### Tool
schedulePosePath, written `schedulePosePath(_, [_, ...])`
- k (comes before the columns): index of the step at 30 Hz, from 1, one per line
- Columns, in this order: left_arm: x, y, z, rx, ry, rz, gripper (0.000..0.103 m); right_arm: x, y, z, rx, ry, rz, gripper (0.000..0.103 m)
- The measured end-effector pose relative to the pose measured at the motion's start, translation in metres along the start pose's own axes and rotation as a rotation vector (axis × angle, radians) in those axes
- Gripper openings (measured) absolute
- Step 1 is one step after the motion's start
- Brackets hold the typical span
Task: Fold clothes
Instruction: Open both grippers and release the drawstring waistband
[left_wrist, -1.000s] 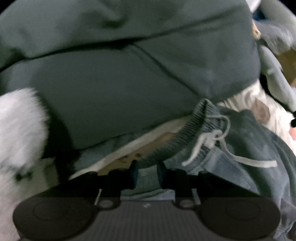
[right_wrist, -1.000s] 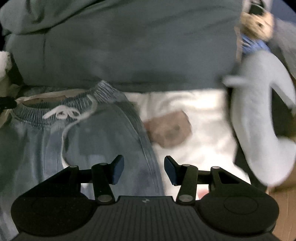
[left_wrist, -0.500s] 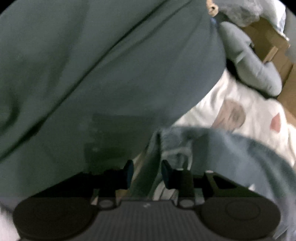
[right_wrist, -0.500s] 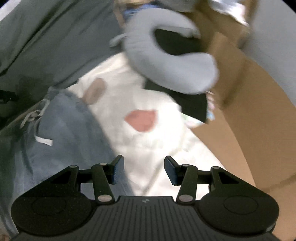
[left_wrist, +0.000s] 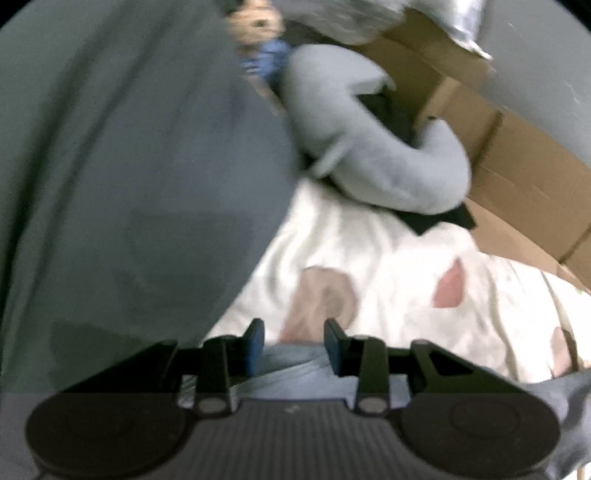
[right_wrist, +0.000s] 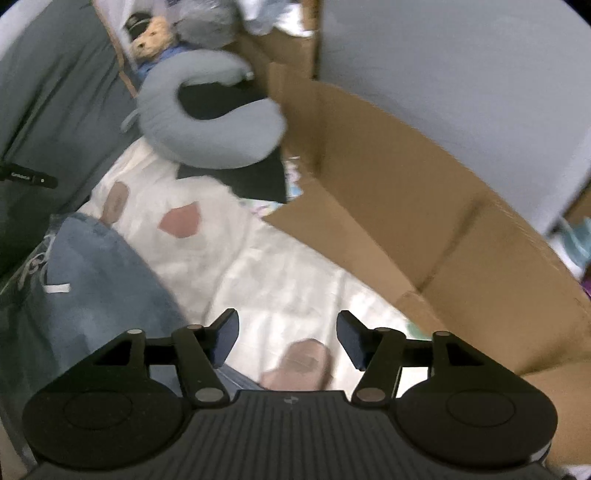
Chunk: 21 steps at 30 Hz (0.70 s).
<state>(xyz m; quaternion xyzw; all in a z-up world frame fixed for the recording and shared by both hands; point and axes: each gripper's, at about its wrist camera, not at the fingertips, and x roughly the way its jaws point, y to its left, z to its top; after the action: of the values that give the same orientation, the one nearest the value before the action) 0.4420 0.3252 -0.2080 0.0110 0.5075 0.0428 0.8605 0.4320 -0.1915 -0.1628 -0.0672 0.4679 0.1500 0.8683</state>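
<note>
Blue denim pants (right_wrist: 99, 280) with a white drawstring lie on a white patterned sheet (right_wrist: 236, 258), at the left of the right wrist view. In the left wrist view my left gripper (left_wrist: 293, 341) holds the pants' light blue cloth (left_wrist: 291, 373) between its fingers, raised above the sheet (left_wrist: 388, 258). My right gripper (right_wrist: 286, 334) is open and empty above the sheet, just right of the pants.
A dark green-grey duvet (left_wrist: 122, 177) fills the left. A grey U-shaped pillow (right_wrist: 207, 122) and a teddy bear (right_wrist: 151, 33) lie at the back. An open cardboard box (right_wrist: 406, 192) stands to the right against a grey wall.
Both grippers swung to the right, toward the cardboard box. My left gripper kept hold of the pants' cloth and lifted it. My right gripper stayed open.
</note>
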Motion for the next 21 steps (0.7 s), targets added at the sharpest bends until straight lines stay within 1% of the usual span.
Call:
schedulePosePath(5, [0.003,-0.038,0.032,0.084,-0.007,-0.011,0.04,-0.012,-0.031,-0.031,0.064,-0.012,-0.005,0.066])
schedulePosePath(7, [0.003,-0.051,0.042,0.092,-0.005,-0.027,0.044,-0.015,-0.042,-0.045,0.099,-0.005,-0.009,0.066])
schedulePosePath(9, [0.005,-0.063,0.05,0.093,-0.002,-0.045,0.05,-0.016,-0.052,-0.06,0.123,0.002,-0.009,0.066])
schedulePosePath(12, [0.007,-0.078,0.055,0.102,-0.005,-0.061,0.05,-0.017,-0.062,-0.081,0.136,0.012,-0.006,0.066])
schedulePosePath(16, [0.006,-0.095,0.058,0.093,0.001,-0.087,0.05,-0.013,-0.074,-0.111,0.188,0.029,0.01,0.066])
schedulePosePath(21, [0.006,-0.118,0.057,0.144,-0.002,-0.068,0.051,-0.004,-0.079,-0.147,0.19,0.04,0.055,0.066])
